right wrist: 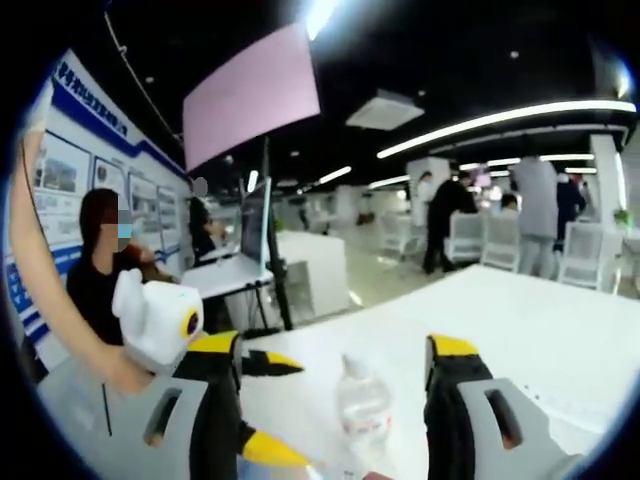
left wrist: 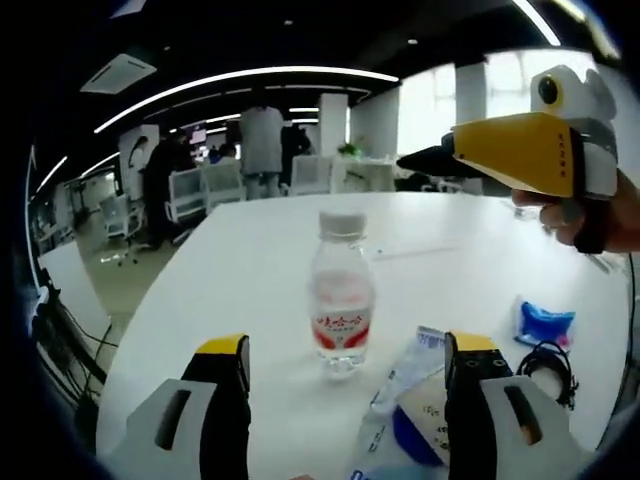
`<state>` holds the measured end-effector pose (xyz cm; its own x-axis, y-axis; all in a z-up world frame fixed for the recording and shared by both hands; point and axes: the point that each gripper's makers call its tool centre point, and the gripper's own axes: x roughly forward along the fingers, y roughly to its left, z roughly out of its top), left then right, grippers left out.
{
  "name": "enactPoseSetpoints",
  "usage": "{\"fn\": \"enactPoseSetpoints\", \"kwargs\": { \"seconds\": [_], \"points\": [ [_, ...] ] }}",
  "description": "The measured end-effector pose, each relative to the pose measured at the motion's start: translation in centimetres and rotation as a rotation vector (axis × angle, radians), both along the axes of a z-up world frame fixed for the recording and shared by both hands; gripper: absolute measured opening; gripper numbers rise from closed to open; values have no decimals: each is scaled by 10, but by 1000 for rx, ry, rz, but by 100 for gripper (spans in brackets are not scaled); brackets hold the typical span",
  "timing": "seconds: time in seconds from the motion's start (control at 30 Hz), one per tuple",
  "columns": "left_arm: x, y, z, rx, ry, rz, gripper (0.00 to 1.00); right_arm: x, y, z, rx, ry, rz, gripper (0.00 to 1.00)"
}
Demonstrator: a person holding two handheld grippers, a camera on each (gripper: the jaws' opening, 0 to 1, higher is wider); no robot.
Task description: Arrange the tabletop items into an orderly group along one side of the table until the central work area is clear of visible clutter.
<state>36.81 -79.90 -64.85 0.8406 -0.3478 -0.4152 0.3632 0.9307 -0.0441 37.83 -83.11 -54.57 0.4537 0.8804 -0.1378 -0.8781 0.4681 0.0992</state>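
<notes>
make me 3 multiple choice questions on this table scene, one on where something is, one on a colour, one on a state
1. Where does the water bottle stand in the left gripper view?
A. ahead of and between the left gripper's jaws
B. inside a basket
C. on the floor

2. What colour is the band on the bottle's label?
A. green
B. red
C. black

3. How is the bottle standing?
A. upright with its cap on
B. lying on its side
C. upright with the cap off

Answers: 1 A, it stands on the white table in the gap between the yellow-tipped jaws. 2 B, a red band wraps the lower part of the clear bottle. 3 A, it stands vertical with a white cap on top.
</notes>
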Motion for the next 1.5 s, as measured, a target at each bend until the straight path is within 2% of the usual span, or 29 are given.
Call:
{"fn": "enactPoseSetpoints", "kwargs": {
  "seconds": [0.37,0.47,0.63,1.0,1.13,1.23,1.33,1.5],
  "points": [
    [-15,0,4,9,-8,-57,77,-20,-4,3,-20,2,-26,72],
    [-15,1,4,40,-12,-84,77,-25,-2,4,-17,7,-27,72],
    [-19,8,14,39,-28,-88,77,-30,0,8,-10,13,-45,72],
    [-38,22,11,51,-19,-103,77,-44,-1,9,13,47,-94,72],
    [-44,26,11,53,-17,-105,77,-50,-3,6,12,66,-123,73],
    [-48,28,9,62,-13,-114,77,-54,-5,6,54,106,-174,77],
    [-51,30,9,68,-9,-120,77,-59,-6,4,53,108,-193,77],
    [-53,32,5,78,5,-128,77,-62,-13,-2,76,145,-258,77]
  ]
}}
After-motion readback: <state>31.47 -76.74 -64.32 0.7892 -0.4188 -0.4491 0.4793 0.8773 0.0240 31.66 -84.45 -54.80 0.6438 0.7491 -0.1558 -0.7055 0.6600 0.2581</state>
